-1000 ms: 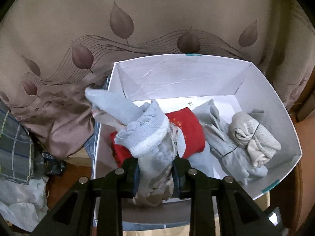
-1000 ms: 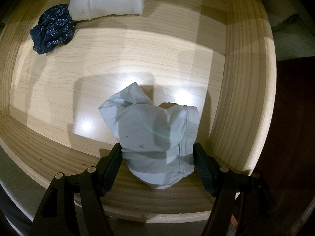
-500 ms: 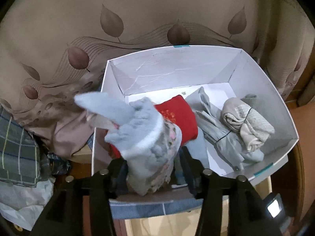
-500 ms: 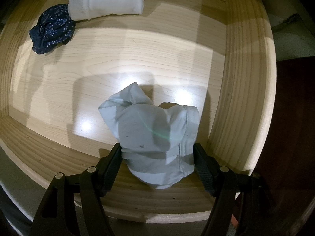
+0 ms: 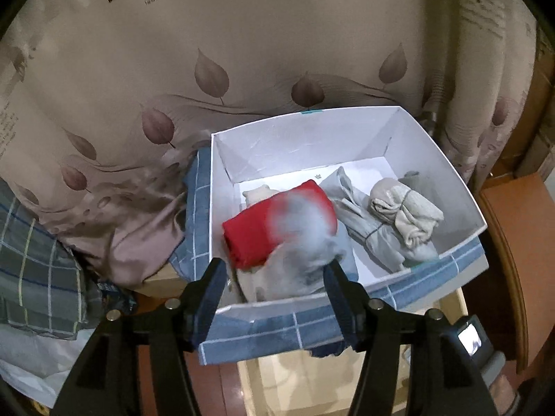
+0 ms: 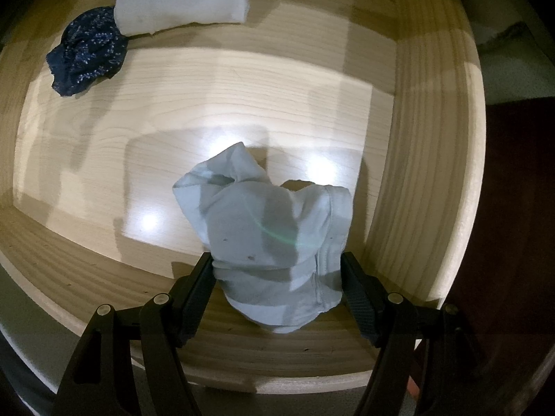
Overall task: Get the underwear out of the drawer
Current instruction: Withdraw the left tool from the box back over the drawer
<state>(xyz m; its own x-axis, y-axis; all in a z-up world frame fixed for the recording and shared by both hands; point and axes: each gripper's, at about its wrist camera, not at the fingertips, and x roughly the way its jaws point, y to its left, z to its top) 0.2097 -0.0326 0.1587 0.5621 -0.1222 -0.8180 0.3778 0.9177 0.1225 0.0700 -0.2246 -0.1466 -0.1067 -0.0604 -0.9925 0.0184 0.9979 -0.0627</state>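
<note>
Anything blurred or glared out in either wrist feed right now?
Left wrist: the grey garment dropping into the white box is motion-smeared; everything else is sharp. Right wrist: bright glare spots on the drawer floor, a faint green flare arc across the pale blue underwear.

Big beige curtain (image 5: pixel 277 52) with a leaf print and some lettering fills the back, reddish-brown wooden furniture (image 5: pixel 513 228) sits off right, lighting's pretty dim overall.

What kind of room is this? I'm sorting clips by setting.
Probably a bedroom or a clothes-storage corner at home. A wooden drawer holds folded and bunched underwear, a white box is filling with small garments, and a leaf-print curtain hangs behind it.
</note>
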